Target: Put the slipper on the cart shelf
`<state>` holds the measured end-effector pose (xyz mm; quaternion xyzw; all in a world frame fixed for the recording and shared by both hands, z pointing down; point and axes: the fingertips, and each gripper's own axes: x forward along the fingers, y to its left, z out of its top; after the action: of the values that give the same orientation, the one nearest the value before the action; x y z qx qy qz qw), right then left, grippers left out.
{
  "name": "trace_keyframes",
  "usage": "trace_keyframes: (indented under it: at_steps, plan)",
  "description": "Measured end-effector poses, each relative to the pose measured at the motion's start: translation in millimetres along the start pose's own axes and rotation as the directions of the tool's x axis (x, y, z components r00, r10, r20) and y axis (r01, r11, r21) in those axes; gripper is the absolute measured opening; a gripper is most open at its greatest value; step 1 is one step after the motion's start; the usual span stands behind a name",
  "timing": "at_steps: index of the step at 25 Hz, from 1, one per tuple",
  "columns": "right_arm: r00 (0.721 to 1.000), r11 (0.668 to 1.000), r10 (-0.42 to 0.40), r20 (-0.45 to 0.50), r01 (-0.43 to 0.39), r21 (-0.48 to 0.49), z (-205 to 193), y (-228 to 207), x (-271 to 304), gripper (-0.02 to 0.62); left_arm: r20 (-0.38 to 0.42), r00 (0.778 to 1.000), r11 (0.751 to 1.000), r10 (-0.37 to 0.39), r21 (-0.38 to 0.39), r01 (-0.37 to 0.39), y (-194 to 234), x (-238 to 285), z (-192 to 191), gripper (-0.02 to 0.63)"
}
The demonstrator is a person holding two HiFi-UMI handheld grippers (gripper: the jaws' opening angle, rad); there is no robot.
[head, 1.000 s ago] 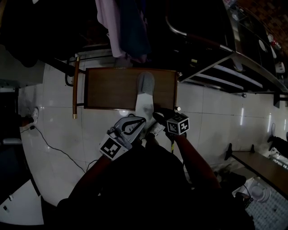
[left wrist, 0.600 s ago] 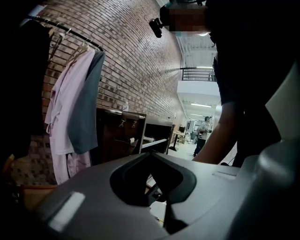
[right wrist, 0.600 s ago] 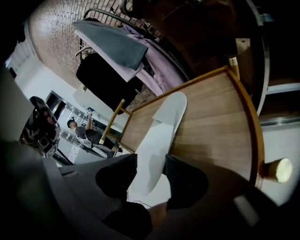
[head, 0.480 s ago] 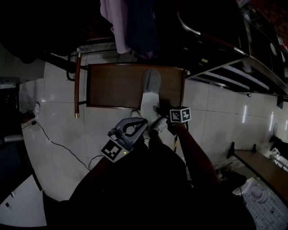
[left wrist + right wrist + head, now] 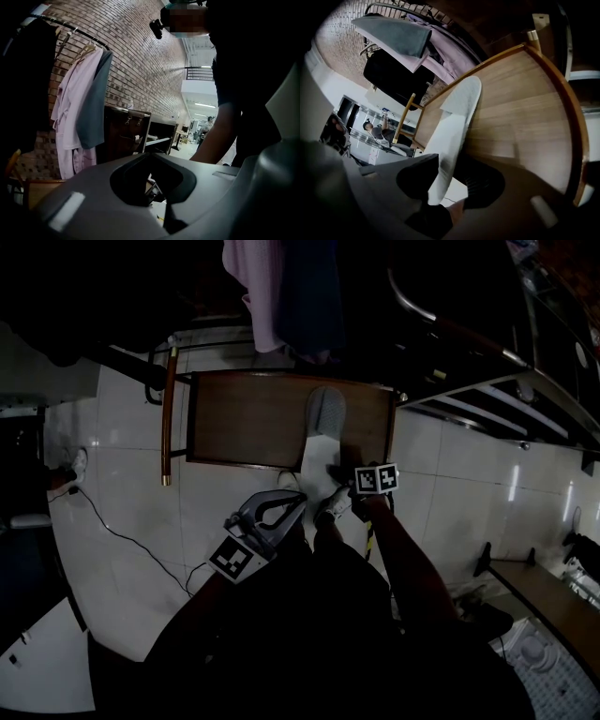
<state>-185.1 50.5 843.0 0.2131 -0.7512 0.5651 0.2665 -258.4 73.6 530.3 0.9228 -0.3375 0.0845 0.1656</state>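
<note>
Right gripper jaws, just closing, clamp the heel of the white-and-grey fabric slipper, which lies on the brown wooden cart shelf. Left gripper jaws together, empty.

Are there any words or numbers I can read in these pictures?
None can be read.
The left marker cube and right marker cube show only black-and-white square patterns, not letters.
The slipper shows no print.

Brick wall, hanging robes, tiled floor: a home
</note>
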Motion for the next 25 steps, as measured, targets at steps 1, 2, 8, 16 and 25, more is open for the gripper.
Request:
trace_keyframes:
  at_steps: [1,2,8,16,25]
  plan:
    - [1.0,1.0,0.002,0.0,-0.002,-0.008,1,1,0,0.131,-0.001,1.0,1.0,0.004,-0.003,-0.004,1,-1,0,0.003]
    - [1.0,1.0,0.005,0.003,-0.005,-0.017,2,2,-1,0.096,-0.001,1.0,1.0,0.006,-0.003,-0.006,2,-2,0,0.003]
    - [0.998,0.997,0.055,0.031,-0.053,-0.059,9,24,-11,0.054,0.008,1.0,1.0,0.009,0.005,-0.009,3,-7,-1,0.003]
    - [0.979,0.99,0.096,0.178,-0.075,-0.122,24,74,-66,0.052,0.049,0.999,0.999,-0.006,0.042,0.003,-4,-5,19,0.003]
    - [0.897,0.954,0.16,0.412,-0.034,-0.297,62,161,-171,0.052,0.105,0.993,0.994,-0.046,0.107,0.034,-23,-2,60,0.003]
